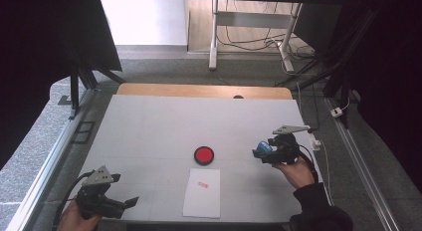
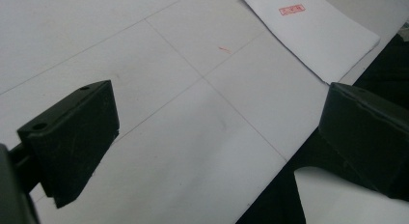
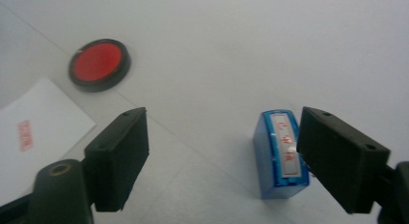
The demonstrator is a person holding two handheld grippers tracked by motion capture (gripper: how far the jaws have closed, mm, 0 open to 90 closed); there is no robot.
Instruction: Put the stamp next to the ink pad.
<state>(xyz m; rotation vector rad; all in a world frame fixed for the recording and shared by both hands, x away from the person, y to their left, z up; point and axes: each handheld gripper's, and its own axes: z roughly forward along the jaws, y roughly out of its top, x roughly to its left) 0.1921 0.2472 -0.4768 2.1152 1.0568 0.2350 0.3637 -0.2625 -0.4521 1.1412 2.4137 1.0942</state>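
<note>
White table (image 1: 149, 121) bears blue stamp (image 3: 281, 154) between wide right tongs (image 3: 226, 159); left tongs (image 2: 217, 137) wide

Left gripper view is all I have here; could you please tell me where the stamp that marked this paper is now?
Observer: The blue stamp sits on the table between the right gripper's jaws, to the right of the paper in the high view.
Operator: Is it gripped?
Observer: No. The jaws stand open, with a clear gap on one side of the stamp.
Operator: Is there an ink pad nearby?
Observer: Yes, a round red ink pad lies uncovered just beyond the paper's far edge.
</note>
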